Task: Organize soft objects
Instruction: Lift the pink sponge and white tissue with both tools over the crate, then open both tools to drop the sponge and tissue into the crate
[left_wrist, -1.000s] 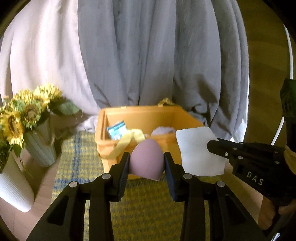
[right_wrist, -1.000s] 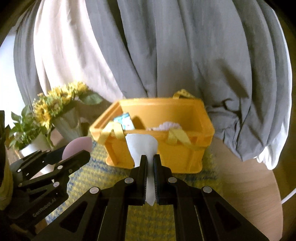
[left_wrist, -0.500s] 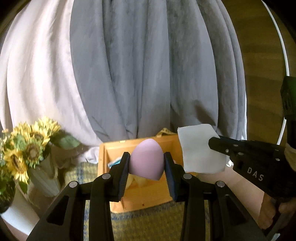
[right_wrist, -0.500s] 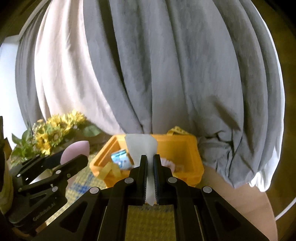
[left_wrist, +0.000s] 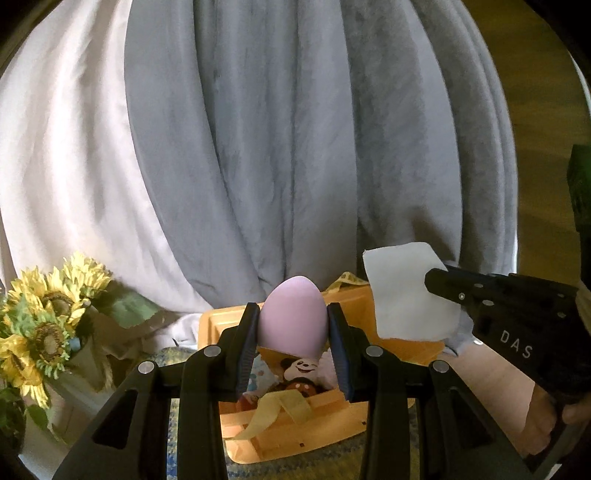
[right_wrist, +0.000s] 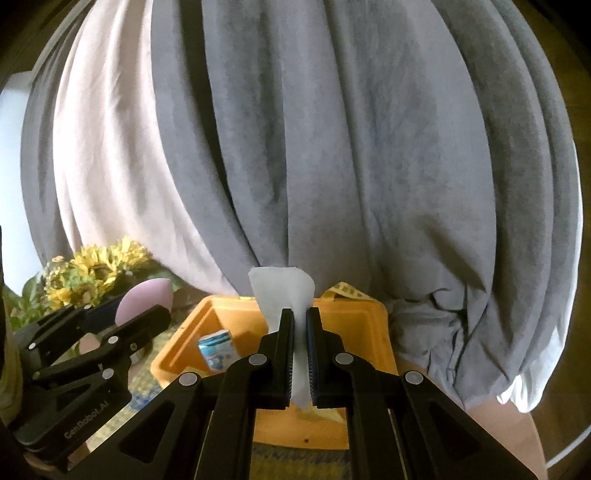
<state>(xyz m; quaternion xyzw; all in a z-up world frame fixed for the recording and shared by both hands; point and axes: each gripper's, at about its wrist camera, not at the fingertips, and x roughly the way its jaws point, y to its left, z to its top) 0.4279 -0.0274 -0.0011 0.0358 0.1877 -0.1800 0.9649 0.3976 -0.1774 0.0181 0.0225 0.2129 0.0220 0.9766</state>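
Left wrist view: left gripper (left_wrist: 292, 345) pinches the pink egg-shaped sponge (left_wrist: 292, 319) at lower centre, above the orange basket (left_wrist: 295, 435); a mouse plush (left_wrist: 301, 371) lies inside. Right gripper (right_wrist: 300, 354) clamps a white cloth (right_wrist: 280, 295) over the same basket, lower centre. Sunflowers (left_wrist: 40, 332) at lower left, grey curtain (left_wrist: 295, 147) behind.

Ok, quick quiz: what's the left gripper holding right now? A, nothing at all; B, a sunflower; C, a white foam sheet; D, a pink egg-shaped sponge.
D: the left gripper is closed on the pink egg-shaped sponge above the orange basket, while the white sheet sits in the right gripper.
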